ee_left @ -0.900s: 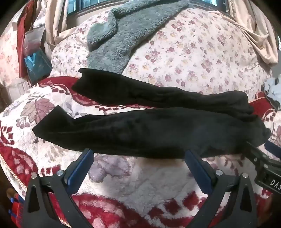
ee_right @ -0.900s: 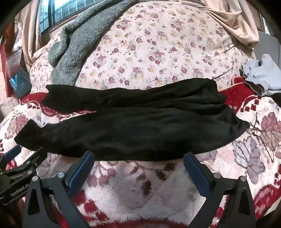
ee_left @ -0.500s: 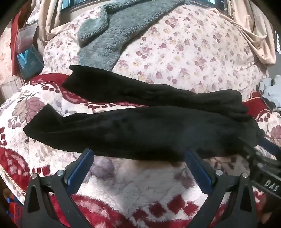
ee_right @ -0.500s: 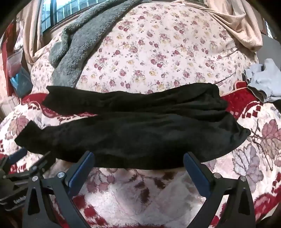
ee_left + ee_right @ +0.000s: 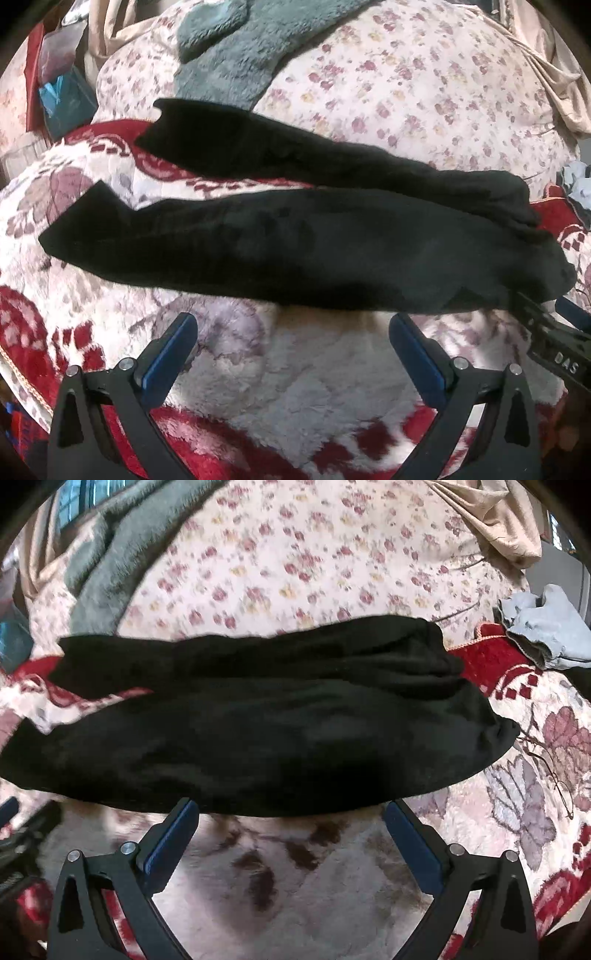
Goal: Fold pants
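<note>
Black pants [image 5: 295,243] lie spread across a red and white floral blanket [image 5: 295,391], legs to the left and waist to the right, the two legs apart. They also fill the right wrist view [image 5: 258,738]. My left gripper [image 5: 293,332] is open and empty, just short of the near leg's edge. My right gripper [image 5: 291,818] is open and empty, its blue fingertips at the near edge of the pants by the waist end. The right gripper also shows in the left wrist view [image 5: 554,332], touching the waist corner.
A floral quilt [image 5: 424,85] is heaped behind the pants with a grey fleece [image 5: 251,44] on it. A pale blue garment [image 5: 546,627] lies at the right. Bags [image 5: 62,92] stand at the far left. Beige curtain [image 5: 495,520] hangs at the back right.
Both grippers have moved forward toward the pants' near edge. The right gripper has closed in on the waist end. Both stayed open.
</note>
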A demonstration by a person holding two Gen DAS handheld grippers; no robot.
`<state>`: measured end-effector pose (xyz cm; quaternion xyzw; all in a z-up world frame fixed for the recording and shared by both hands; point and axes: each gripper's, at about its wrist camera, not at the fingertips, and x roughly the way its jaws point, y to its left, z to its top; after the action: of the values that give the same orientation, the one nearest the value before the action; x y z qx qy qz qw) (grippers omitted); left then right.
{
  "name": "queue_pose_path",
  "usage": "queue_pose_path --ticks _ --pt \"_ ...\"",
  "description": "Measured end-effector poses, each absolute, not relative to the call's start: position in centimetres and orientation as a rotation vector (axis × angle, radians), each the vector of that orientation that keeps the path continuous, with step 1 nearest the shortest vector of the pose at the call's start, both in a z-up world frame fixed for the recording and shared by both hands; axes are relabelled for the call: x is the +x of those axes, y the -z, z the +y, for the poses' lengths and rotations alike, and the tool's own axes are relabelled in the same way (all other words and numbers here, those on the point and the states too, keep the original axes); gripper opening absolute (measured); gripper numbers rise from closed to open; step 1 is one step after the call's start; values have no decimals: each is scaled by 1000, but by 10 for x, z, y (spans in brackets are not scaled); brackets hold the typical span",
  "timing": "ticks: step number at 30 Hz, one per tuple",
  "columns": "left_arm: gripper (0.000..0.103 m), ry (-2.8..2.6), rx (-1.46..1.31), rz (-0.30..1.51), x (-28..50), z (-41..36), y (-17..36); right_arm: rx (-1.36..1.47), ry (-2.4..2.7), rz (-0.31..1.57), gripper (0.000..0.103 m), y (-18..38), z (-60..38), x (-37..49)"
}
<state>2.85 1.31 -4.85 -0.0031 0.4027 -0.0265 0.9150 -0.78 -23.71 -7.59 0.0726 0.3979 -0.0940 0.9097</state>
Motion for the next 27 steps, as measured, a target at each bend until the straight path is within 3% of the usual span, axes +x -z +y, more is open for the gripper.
queue_pose_path --ticks 9,18,27 --pt "103 33 -18 856 53 20 59 69 238 879 103 93 -232 36" --pt "103 -1 -61 924 91 29 76 100 190 866 103 98 -238 34" --pt "103 -2 -62 878 84 29 78 101 190 867 103 98 -237 35"
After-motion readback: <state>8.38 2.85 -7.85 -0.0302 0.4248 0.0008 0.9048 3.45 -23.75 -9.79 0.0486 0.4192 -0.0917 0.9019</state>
